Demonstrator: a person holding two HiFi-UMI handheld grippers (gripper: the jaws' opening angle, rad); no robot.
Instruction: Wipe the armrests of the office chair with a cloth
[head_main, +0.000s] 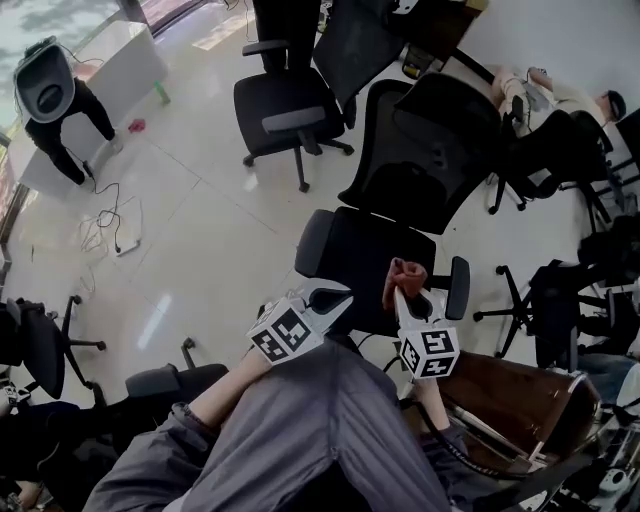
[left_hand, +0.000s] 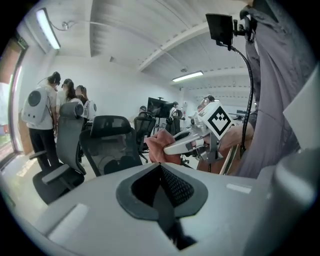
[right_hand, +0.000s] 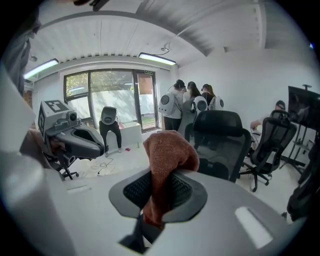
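Observation:
A black mesh-backed office chair (head_main: 395, 215) stands just ahead of me, with its left armrest (head_main: 314, 243) and right armrest (head_main: 458, 287) showing. My right gripper (head_main: 404, 296) is shut on a reddish-brown cloth (head_main: 404, 280), which sticks up from between the jaws (right_hand: 167, 165) above the seat. My left gripper (head_main: 335, 302) hovers near the seat's front left edge, jaws shut with nothing between them. In the left gripper view the right gripper (left_hand: 192, 142) and the cloth (left_hand: 159, 148) appear straight ahead.
Several other black office chairs (head_main: 285, 105) stand around on the pale tiled floor. A brown cabinet (head_main: 515, 400) is at my right. People stand by a white counter (head_main: 110, 65) far left, with cables (head_main: 105, 225) on the floor. Another person sits at the far right (head_main: 560, 95).

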